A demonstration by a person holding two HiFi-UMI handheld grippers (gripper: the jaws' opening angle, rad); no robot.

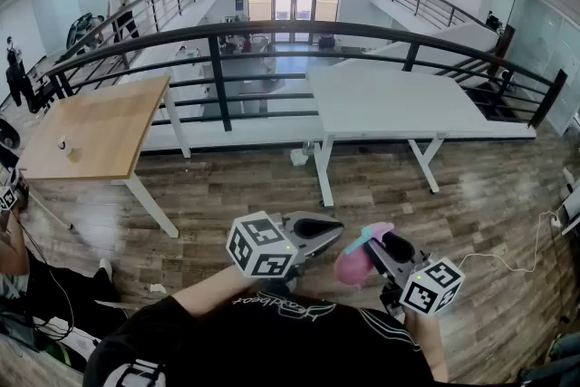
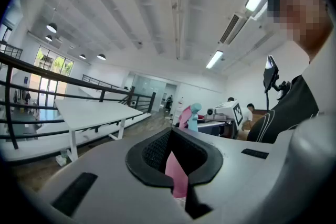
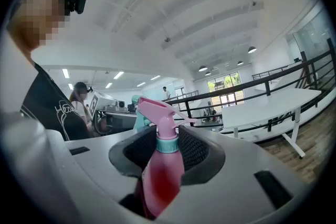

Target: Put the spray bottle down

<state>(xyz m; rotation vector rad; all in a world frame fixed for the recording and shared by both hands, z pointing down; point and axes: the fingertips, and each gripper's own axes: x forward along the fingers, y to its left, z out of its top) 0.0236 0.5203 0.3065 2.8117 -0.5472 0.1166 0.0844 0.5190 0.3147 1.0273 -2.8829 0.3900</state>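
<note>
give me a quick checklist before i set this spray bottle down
1. Grip: the right gripper is shut on the body of the spray bottle, nozzle above its fingers: ok.
2. Left gripper free of the bottle: pink shows in the gap between its fingers, either gripped or just behind them: cannot tell.
3. Surface under the bottle: in the head view only the wood floor lies below it: not ok.
4. Landing spot: the white table stands ahead past the grippers, and its top looks bare: ok.
5. Bottle upright: it looks tilted in the head view: cannot tell.
</note>
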